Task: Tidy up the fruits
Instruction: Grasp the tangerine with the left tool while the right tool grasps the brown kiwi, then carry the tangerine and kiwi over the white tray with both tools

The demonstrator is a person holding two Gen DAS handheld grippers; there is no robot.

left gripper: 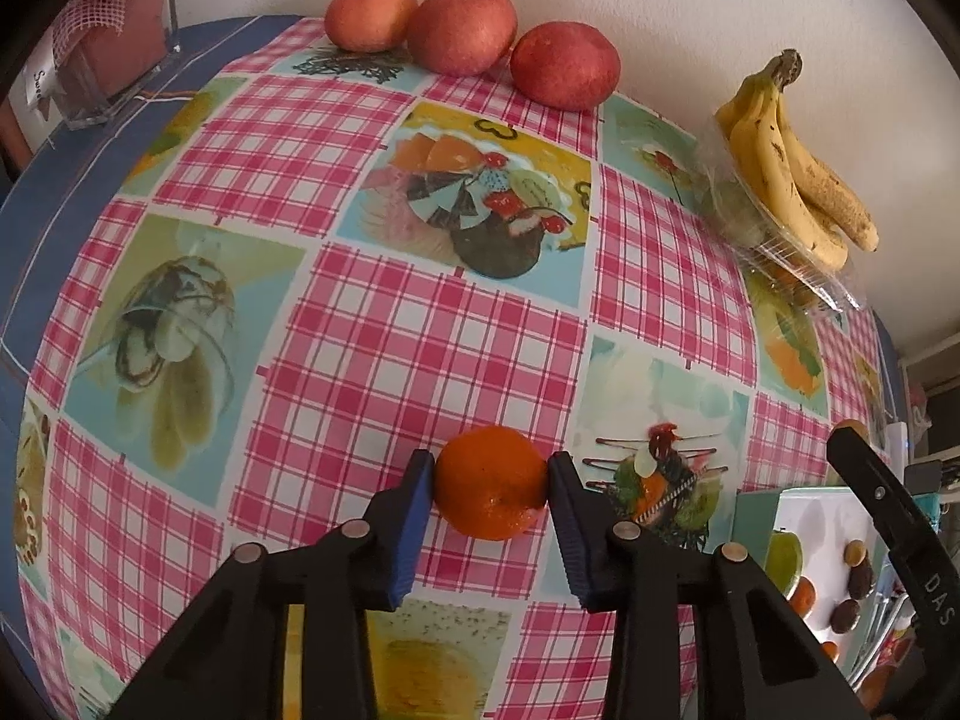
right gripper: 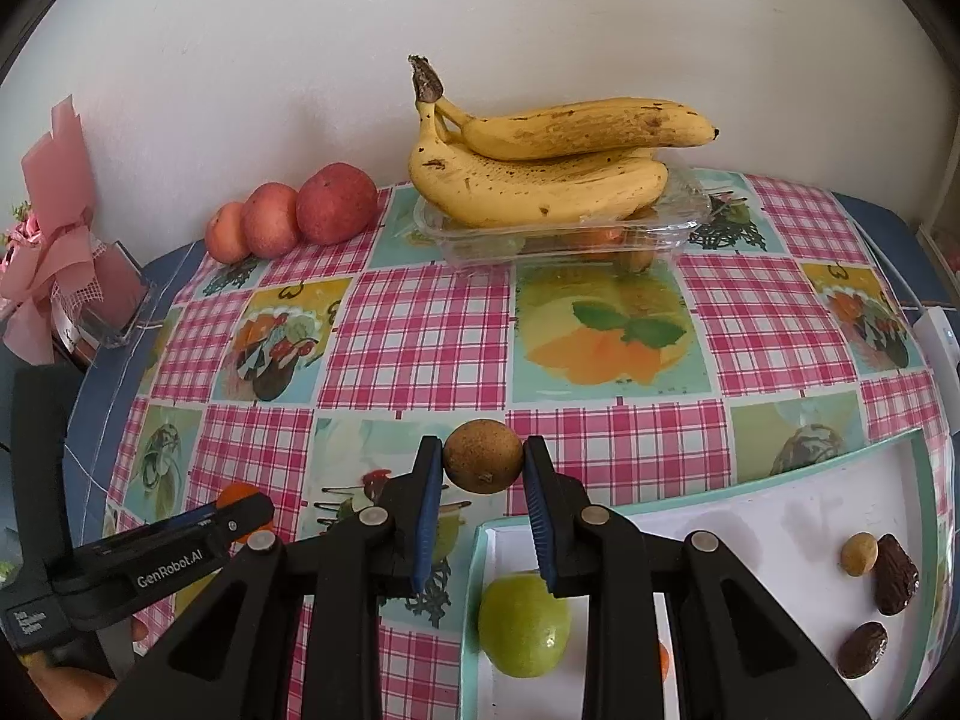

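- Orange mandarin (left gripper: 489, 483) sits pinched between the blue pads of the left gripper (left gripper: 490, 480), jaws pressed on its two sides, over the near middle of the table (left gripper: 384, 324) with its pink-checked fruit-print cloth.
- Brown round fruit (right gripper: 483, 456) is pinched the same way by the right gripper (right gripper: 483, 459), held just beyond the far left corner of the white tray (right gripper: 774, 516).
- On the tray lie a green apple (right gripper: 523, 624) near its left edge, partly behind the right gripper's finger, and to the right a small tan fruit (right gripper: 858, 553) touching one dark date (right gripper: 895, 573), with a second date (right gripper: 863, 649) nearer.
- Three red apples (left gripper: 465, 30) stand in a row against the far wall, touching one another.
- To their right a bunch of bananas (right gripper: 540, 174) rests on top of a clear plastic clamshell box (right gripper: 558, 237) that has more fruit inside; which kind is hard to tell.
- At the far left edge stands a clear holder (left gripper: 120, 69) with pink wrapping.
- Seen from the right wrist, the left gripper is low on the left, a bit of orange behind its tip.
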